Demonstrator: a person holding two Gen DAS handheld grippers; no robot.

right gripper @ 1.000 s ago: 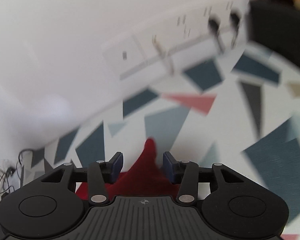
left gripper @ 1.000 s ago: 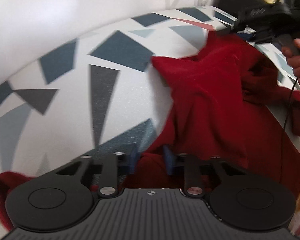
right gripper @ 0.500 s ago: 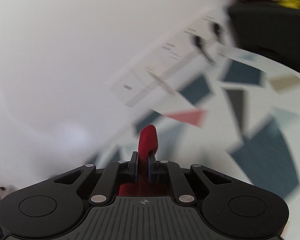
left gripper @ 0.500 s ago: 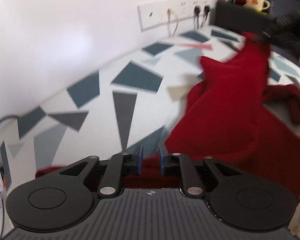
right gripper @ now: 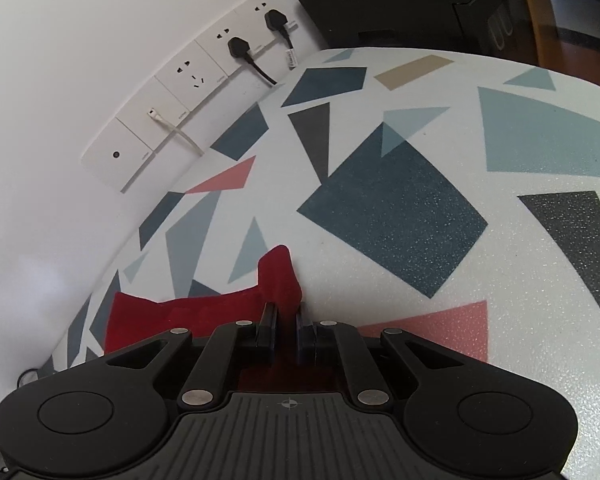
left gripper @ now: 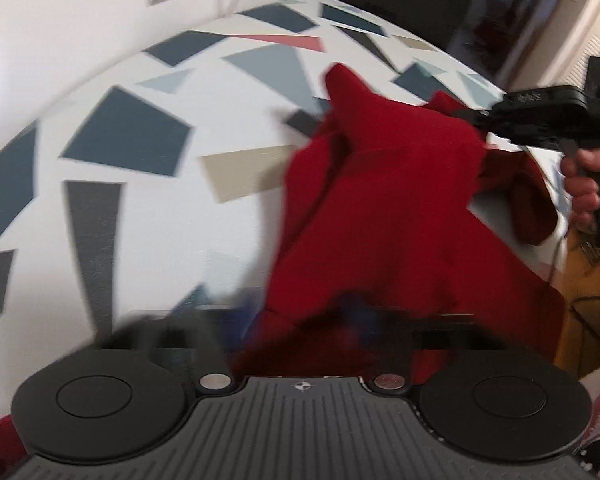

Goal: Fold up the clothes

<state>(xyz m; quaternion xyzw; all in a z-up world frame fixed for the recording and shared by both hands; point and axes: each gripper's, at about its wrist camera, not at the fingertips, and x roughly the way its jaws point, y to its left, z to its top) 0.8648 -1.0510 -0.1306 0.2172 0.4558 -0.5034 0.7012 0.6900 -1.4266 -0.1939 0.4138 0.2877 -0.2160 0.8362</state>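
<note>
A red garment (left gripper: 384, 216) lies bunched on the patterned table (left gripper: 148, 208), its lower edge running under my left gripper (left gripper: 300, 316). The left fingers are motion-blurred and look spread apart with red cloth between them. My right gripper (right gripper: 286, 322) is shut on a corner of the red garment (right gripper: 278, 276), which sticks up past the fingertips. It also shows in the left wrist view (left gripper: 540, 124), held by a hand, gripping the garment's far edge above the table.
A white wall with a socket strip (right gripper: 188, 92) and black plugs (right gripper: 238, 46) borders the table's far side. A black box (right gripper: 412, 0) stands at the table's far end. The table's edge drops off at the right (left gripper: 548, 256).
My left gripper's fingers, shut on the cloth half a second ago, now look spread. The right gripper closed on the garment's corner and has carried it lower, close over the table.
</note>
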